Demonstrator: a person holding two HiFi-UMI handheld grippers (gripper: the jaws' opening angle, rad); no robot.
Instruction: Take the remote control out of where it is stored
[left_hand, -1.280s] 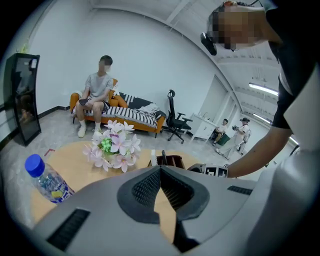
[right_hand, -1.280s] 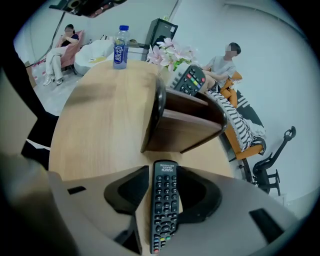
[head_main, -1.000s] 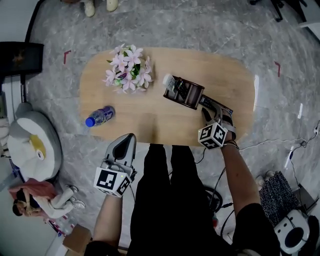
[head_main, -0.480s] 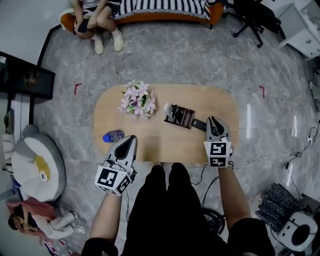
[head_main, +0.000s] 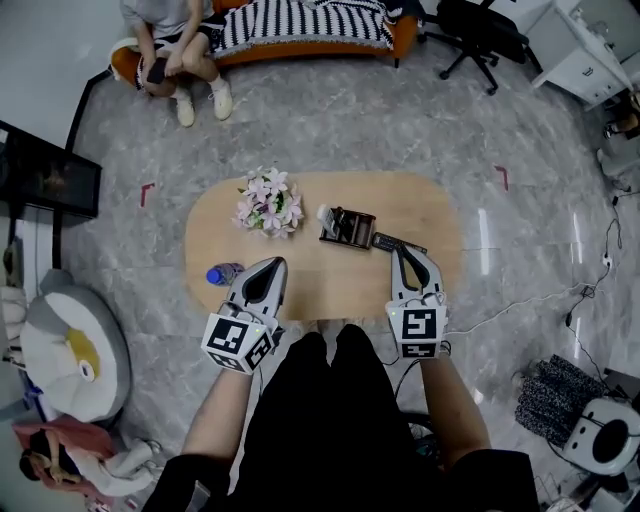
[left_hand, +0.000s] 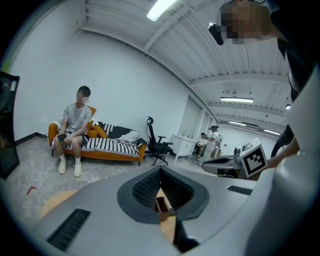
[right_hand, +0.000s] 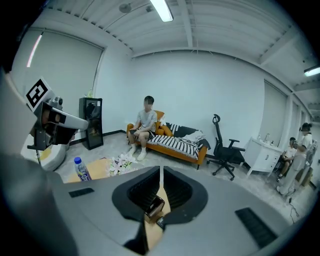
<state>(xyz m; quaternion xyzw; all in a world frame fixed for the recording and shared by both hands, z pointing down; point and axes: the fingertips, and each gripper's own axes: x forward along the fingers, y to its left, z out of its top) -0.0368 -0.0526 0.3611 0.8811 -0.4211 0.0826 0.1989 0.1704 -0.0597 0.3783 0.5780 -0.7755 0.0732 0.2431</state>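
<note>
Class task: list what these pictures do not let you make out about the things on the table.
- Head view: what is in the holder, too small.
- Head view: buttons of the remote, too small.
- Left gripper view: most of the table, hidden behind the left gripper itself.
- Head view: label of the bottle, too small.

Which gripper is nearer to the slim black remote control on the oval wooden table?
Right. The right gripper, its empty jaws just closing, hangs almost over the black remote control; the left gripper is to its left, near the blue-capped bottle.
</note>
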